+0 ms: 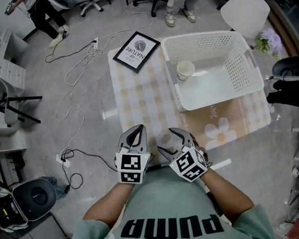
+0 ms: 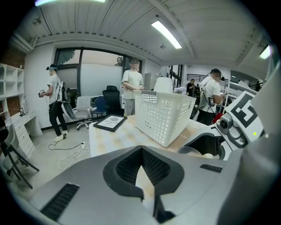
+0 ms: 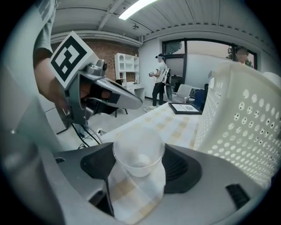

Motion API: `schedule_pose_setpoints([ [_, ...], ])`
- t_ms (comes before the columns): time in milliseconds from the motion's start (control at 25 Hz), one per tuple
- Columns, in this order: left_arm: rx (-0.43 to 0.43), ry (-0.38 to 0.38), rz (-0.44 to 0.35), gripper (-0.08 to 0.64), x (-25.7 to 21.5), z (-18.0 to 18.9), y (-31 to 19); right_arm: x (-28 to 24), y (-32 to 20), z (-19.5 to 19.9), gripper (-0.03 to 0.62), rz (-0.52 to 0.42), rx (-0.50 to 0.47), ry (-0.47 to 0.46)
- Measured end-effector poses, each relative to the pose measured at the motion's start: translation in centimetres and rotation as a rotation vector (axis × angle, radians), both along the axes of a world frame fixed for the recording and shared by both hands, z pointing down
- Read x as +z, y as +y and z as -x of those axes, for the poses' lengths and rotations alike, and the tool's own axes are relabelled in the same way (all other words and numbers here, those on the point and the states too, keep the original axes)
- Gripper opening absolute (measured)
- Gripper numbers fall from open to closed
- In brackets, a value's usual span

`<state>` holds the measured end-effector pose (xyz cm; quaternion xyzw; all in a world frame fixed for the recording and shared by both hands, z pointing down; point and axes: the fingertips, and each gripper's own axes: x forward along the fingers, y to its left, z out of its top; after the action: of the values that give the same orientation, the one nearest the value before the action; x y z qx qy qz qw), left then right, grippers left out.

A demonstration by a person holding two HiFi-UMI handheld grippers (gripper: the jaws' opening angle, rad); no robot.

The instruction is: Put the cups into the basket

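Cups number two from above: a clear cup stands at the near edge of the checked table, and a pale cup sits upright inside the white basket at the far right. The right gripper has its jaws around the clear cup, the left gripper hangs just beside it, and a framed picture lies left of the basket. Along the left gripper, its jaws are pressed together at the tips with nothing between them; the basket and picture lie ahead. Along the right gripper, both pads press the sides of the clear cup, pinching it over the cloth, with the basket wall close on the right.
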<state>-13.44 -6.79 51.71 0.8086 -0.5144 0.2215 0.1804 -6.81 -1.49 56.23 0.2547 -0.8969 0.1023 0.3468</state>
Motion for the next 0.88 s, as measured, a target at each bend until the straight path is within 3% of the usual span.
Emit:
schedule_pose_setpoints([
  [560, 0.031, 0.069, -0.057, 0.002, -7.0, -2.7, -2.4, -11.5, -2.2, -1.5, 0.328, -0.058, 0.111, -0.139],
  [880, 0.114, 0.103, -0.105, 0.002, -11.9, -5.6, -3.7, -17.2, -3.7, -4.4, 0.324, -0.093, 0.173, -0.198],
])
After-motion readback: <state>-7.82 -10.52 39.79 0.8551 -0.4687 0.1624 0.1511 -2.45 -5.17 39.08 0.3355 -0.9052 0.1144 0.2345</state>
